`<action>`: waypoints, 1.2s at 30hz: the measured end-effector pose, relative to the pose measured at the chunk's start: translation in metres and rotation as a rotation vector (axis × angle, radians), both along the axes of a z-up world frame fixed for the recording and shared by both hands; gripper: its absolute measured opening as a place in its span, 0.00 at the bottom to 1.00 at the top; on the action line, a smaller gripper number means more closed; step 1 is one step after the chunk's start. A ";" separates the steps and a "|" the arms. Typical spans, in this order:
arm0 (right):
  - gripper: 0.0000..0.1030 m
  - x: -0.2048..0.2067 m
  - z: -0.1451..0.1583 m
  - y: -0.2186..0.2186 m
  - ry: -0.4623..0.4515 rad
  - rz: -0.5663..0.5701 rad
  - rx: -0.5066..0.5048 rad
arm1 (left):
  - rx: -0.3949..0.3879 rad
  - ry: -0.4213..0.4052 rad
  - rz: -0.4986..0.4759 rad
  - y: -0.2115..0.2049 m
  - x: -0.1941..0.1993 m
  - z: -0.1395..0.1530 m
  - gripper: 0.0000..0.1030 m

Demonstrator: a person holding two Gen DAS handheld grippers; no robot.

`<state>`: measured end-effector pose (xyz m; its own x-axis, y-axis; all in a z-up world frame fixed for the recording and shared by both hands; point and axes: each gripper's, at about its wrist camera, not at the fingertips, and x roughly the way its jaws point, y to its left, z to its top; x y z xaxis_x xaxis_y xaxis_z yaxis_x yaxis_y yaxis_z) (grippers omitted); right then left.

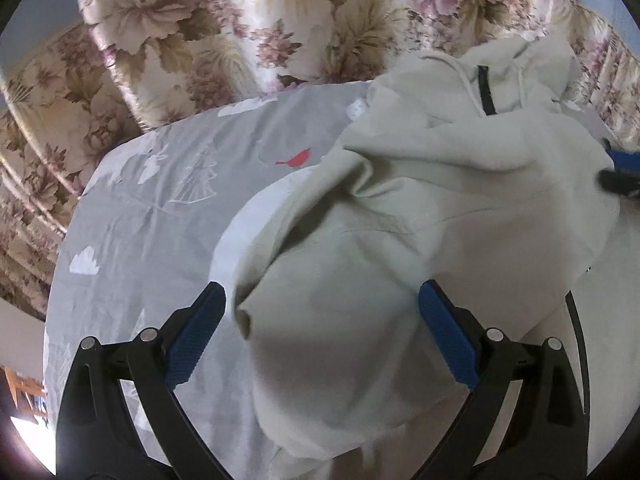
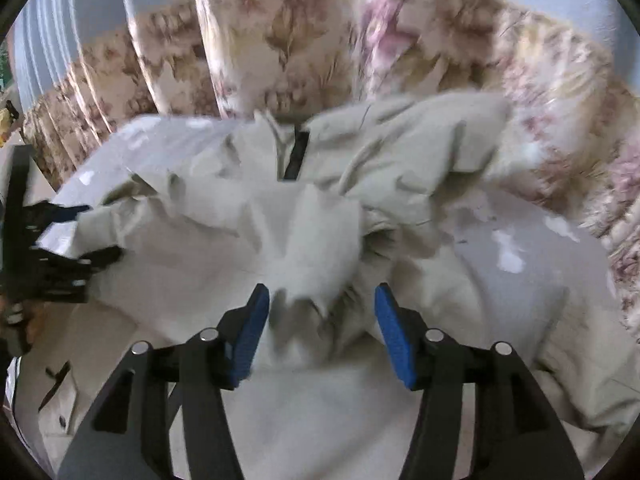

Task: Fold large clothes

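A large cream hooded jacket (image 1: 440, 184) lies crumpled on the bed, its black zipper (image 1: 486, 92) near the far end. My left gripper (image 1: 322, 300) stands open, and a rounded fold of the jacket lies between its blue pads (image 1: 196, 344) without being pinched. In the right wrist view the jacket (image 2: 200, 248) fills the middle. My right gripper (image 2: 322, 304) has its pads (image 2: 252, 332) apart around a bunched, blurred ridge of cloth. The left gripper (image 2: 86, 232) shows at that view's left edge, open at the jacket's side. The right gripper's fingers (image 1: 620, 178) show at the left wrist view's right edge.
A grey bedsheet (image 1: 160, 208) with white prints and a red bird (image 1: 296, 159) covers the bed. Floral curtains (image 1: 200, 40) hang close behind the far edge. Bare sheet shows left of the jacket and at the right (image 2: 532, 264). Wooden furniture (image 1: 22, 392) stands low on the left.
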<state>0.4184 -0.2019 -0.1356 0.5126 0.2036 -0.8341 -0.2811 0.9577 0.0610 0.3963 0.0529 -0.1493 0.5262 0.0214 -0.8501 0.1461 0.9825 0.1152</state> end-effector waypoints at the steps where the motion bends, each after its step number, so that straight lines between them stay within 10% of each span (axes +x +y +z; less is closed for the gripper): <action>1: 0.07 0.003 -0.007 0.005 0.005 0.014 0.009 | -0.004 0.000 0.010 0.003 0.000 0.002 0.94; 8: 0.07 -0.068 0.008 0.005 -0.175 -0.001 -0.200 | -0.076 0.012 0.058 0.017 -0.006 0.009 0.96; 19: 0.13 -0.057 -0.023 -0.038 -0.007 -0.055 -0.099 | 0.015 0.021 -0.030 -0.011 0.001 -0.018 0.97; 23: 0.53 -0.068 0.037 -0.075 -0.080 -0.086 -0.100 | 0.032 -0.027 -0.047 -0.008 -0.015 0.005 0.97; 26: 0.53 -0.058 0.061 -0.127 -0.093 -0.224 -0.263 | 0.046 -0.043 -0.063 -0.009 -0.017 0.018 0.97; 36: 0.53 0.007 0.018 -0.263 0.311 -0.386 -0.304 | 0.025 -0.001 -0.072 -0.015 -0.010 0.013 0.97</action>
<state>0.4259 -0.4651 -0.1177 0.2237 -0.2213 -0.9492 0.0794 0.9748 -0.2086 0.3860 0.0377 -0.1366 0.5281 0.0050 -0.8492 0.2162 0.9662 0.1402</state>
